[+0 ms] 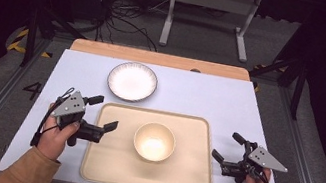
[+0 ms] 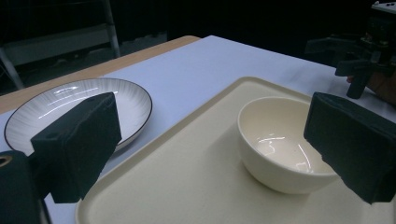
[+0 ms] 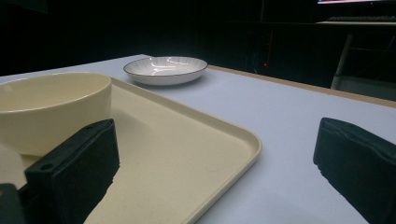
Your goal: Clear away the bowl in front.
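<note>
left tool [image 1: 105, 112] at the left edge of the desk [image 1: 210, 97], jaws spread wide with nothing between them, one jaw tip over the left rim of the flat cream plastic tray [image 1: 102, 164], the other over bare desk near the tray's far left corner. round cream ceramic bowl [image 1: 154, 142] upright in the middle of the tray, to the right of the left tool and apart from it; seen in the left gripper view between the two jaws but farther off, untouched [image 2: 280, 144]. right tool [image 1: 228, 146] near the right edge of the desk, just beside the tray's right rim, jaws also wide apart and empty; bowl well to its left, apart from it. in the right gripper view, bowl [image 3: 51, 109] behind the left jaw, tray rim [image 3: 233, 135] running between the jaws. white ribbed plate with a dark rim [image 1: 132, 81] on bare desk past the tray's far edge, toward the far left, apart from both tools.
</note>
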`<state>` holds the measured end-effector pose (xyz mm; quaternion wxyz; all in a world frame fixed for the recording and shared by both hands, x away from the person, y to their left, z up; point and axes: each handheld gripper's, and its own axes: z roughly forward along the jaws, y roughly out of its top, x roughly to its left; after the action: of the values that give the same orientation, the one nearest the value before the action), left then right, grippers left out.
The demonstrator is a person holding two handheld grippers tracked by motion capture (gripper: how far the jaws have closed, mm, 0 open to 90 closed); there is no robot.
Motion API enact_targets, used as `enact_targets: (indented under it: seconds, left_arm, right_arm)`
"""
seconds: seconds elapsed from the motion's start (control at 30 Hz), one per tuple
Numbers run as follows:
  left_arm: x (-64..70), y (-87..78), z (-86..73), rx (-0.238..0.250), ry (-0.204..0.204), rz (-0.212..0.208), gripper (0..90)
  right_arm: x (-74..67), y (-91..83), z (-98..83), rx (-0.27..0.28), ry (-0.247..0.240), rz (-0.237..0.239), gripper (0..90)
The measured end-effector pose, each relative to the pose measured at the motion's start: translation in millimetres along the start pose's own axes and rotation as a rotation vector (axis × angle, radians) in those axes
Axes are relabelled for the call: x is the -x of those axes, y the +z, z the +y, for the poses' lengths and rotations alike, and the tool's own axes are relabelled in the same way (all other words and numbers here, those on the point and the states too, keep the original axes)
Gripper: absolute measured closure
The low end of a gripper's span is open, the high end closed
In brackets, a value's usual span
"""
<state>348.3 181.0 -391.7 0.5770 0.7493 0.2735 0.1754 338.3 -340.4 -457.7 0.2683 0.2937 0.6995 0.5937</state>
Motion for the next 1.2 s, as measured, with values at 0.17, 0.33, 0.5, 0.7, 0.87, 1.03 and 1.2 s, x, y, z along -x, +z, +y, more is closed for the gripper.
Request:
enact_targets:
  seconds: [0.17, 0.33, 0.5, 0.7, 0.87, 1.03, 1.2]
  left_arm:
    - [-5.7, -9.6, -11.5, 0.01, -0.012, 0.006, 4.5]
    - [-10.6, -16.6, -19.1, 0.018, -0.011, 0.017, 4.3]
    - [-15.2, -24.5, -31.3, 0.029, -0.03, 0.035, 4.4]
    - [-20.8, -31.7, -47.4, 0.015, -0.041, 0.064, 4.4]
    - [-24.3, -34.4, -57.3, 0.001, -0.041, 0.079, 4.5]
    - [-27.6, -35.4, -64.1, 0.0, -0.041, 0.092, 4.4]
    - [-29.9, -35.5, -71.0, -0.003, -0.038, 0.095, 4.4]
  right_arm:
    - [-0.1, 0.0, 0.0, 0.0, -0.002, 0.001, 0.6]
    - [-0.3, -0.2, -0.1, -0.001, -0.001, 0.002, 0.6]
    - [-0.4, -0.1, -0.1, 0.0, -0.004, 0.002, 0.6]
    - [-0.4, -0.3, -0.1, 0.002, -0.002, 0.001, 0.6]
    - [-0.3, -0.4, -0.1, 0.002, -0.003, 0.001, 0.6]
    - [-0.4, -0.5, -0.2, 0.003, -0.004, 0.001, 0.6]
    - [-0.3, -0.6, -0.2, 0.004, -0.003, 0.002, 0.6]
